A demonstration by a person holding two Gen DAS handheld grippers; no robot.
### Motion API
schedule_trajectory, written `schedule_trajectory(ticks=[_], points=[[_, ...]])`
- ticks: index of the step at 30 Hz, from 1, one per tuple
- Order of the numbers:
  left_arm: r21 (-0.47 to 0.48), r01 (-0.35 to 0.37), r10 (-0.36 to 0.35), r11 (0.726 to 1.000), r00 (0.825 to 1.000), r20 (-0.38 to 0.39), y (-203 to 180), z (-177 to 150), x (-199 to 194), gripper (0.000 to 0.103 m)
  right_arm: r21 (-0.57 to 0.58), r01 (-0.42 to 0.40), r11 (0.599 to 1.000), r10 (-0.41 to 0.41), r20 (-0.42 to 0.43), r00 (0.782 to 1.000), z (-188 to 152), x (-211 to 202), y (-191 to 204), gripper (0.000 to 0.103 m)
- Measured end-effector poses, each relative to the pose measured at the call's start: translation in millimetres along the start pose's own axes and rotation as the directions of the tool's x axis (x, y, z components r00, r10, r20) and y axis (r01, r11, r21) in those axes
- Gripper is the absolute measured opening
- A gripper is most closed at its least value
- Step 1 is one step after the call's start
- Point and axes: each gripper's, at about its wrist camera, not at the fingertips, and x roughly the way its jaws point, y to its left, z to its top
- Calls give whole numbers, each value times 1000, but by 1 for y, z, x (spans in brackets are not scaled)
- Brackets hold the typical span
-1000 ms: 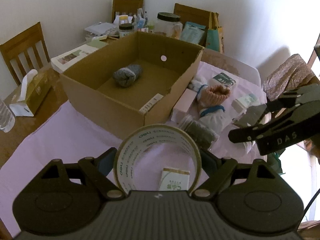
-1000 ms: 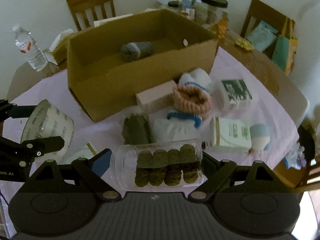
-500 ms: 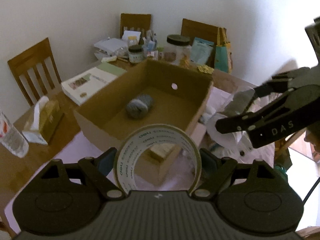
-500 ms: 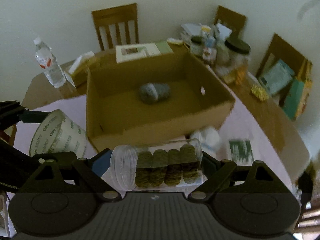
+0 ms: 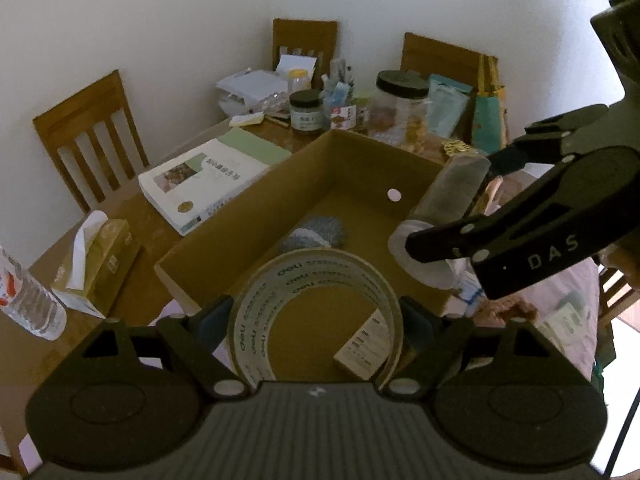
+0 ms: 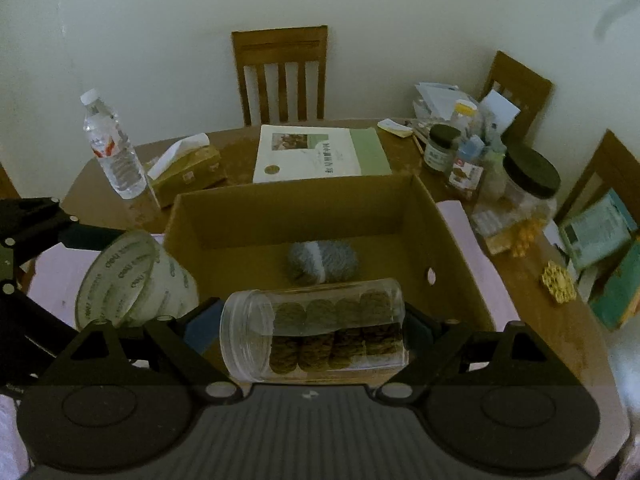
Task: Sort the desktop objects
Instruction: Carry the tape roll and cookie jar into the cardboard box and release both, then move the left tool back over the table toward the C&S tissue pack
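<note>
yarn ball [image 6: 322, 261] in box [image 6: 452, 240], book [image 6: 320, 154] behind

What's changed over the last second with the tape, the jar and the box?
Both tools rose and swung in over the box: the left tool carried the tape, the right tool carried the jar. Neither let go. The wool ball stayed put inside the box.

— What is getting cut off at nine o'clock in the left wrist view?

— The clear plastic water bottle [image 5: 28, 300]; the edge is slicing it. The roll of clear packing tape [image 5: 314, 312] is hiding part of the brown cardboard box [image 5: 224, 220] floor.

— And at three o'clock?

— Blurry pinkish items, too smeared to identify.
</note>
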Motion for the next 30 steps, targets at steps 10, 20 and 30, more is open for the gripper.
schedule_trajectory(ticks=[10,20,30], points=[[-41,-71,68,997,996,-61,-4,2,23,90,-21,-77,997,76,-31,997,-2,20,-18,103],[-95,-151,146,984,988,-58,-12,3,9,93,-27,-161,987,159,-56,986,-11,17,-36,103],[-169,-229,216,959,972,-90,-26,-20,-20,93,-123,-215,969,207,-70,976,-26,6,-31,103]])
